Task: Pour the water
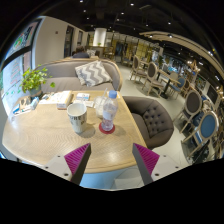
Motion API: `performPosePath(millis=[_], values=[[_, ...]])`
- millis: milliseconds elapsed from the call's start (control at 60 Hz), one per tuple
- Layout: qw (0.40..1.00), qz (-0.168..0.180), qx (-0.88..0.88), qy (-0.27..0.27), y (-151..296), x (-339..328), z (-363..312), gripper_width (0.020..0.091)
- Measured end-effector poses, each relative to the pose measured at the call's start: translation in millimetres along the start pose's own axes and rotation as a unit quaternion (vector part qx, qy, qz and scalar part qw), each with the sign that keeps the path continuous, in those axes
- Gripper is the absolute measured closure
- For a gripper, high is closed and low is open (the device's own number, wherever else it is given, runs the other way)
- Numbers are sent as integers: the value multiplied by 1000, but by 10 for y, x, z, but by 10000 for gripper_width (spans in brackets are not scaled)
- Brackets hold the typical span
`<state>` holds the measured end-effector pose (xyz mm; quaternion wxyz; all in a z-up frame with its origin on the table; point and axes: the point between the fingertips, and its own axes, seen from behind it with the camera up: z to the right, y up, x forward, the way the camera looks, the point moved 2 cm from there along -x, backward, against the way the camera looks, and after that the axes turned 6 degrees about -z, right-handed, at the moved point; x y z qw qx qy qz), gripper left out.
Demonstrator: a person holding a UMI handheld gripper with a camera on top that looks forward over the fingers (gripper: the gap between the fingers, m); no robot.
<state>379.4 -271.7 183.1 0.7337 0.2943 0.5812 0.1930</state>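
The gripper [112,160] was open wide, holding nothing; the cup [77,117] and bottle [109,110] stood beyond its fingers on the table [45,135].

Your gripper [112,160] shows only as two fingers rising from the bottom of the view, one at each side with a wide gap between them. Each finger tapers to a point, and its inner face carries a magenta pad [76,158] with a fine ribbed or cross-hatched texture, as far as the small view lets you judge. The outer edges of the fingers look dark. No cables, screws, markings or sleeve of yours are visible here.
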Motion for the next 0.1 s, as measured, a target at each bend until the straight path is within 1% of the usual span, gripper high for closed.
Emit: performPosePath(millis=[100], values=[[1000, 9, -10, 5, 64, -14, 21, 251]])
